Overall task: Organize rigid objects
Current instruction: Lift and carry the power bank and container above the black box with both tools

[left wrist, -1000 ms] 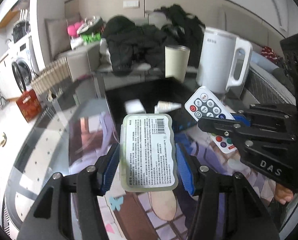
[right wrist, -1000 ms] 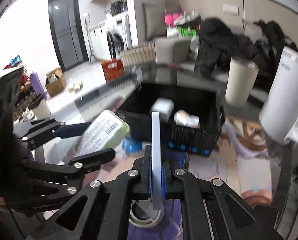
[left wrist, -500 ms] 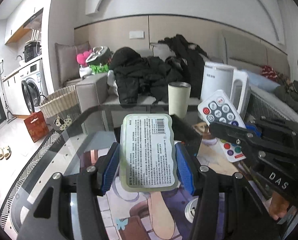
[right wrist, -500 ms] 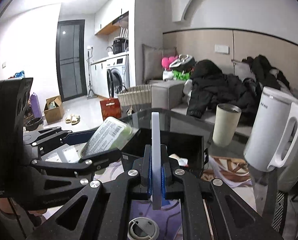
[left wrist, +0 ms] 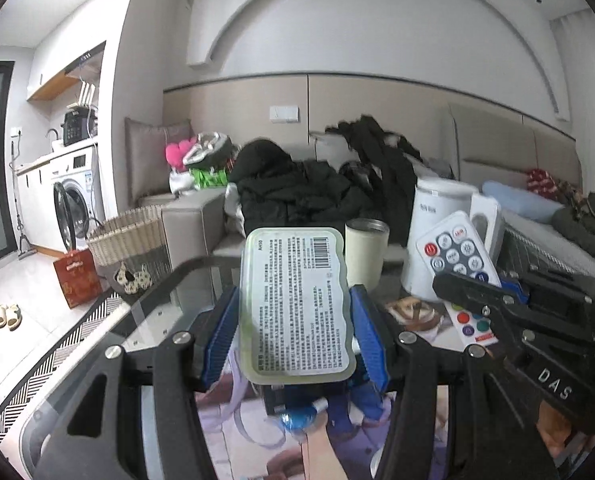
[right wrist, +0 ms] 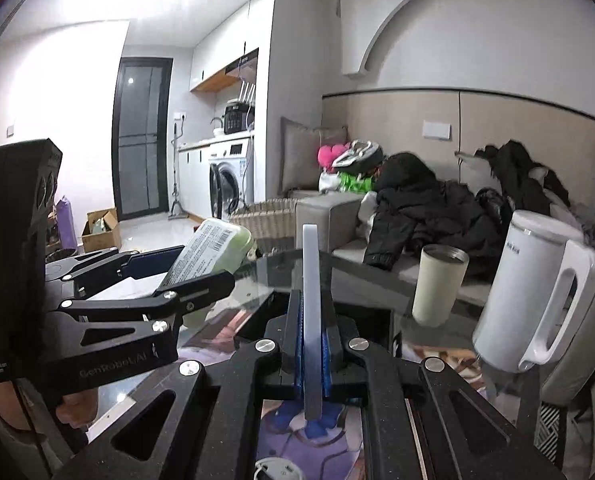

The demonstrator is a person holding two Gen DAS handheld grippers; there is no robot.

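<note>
My left gripper (left wrist: 295, 336) is shut on a pale green flat box with a printed label (left wrist: 297, 300), held upright above the glass table; it also shows at the left of the right wrist view (right wrist: 213, 248). My right gripper (right wrist: 312, 344) is shut on a white remote control, seen edge-on (right wrist: 311, 304); its button face shows in the left wrist view (left wrist: 457, 256), right of the green box. A black storage bin (right wrist: 373, 316) sits on the table below and ahead of both grippers, mostly hidden by them.
A white electric kettle (right wrist: 537, 296) and a cream tumbler (right wrist: 437, 284) stand at the table's right rear. A tape roll (right wrist: 275, 470) lies on the printed mat under the right gripper. A sofa with dark jackets (left wrist: 309, 192) lies beyond; a wicker basket (left wrist: 125, 232) stands at left.
Both grippers have risen and tilted up with their objects; the bin has dropped low in both views and more of the wall shows.
</note>
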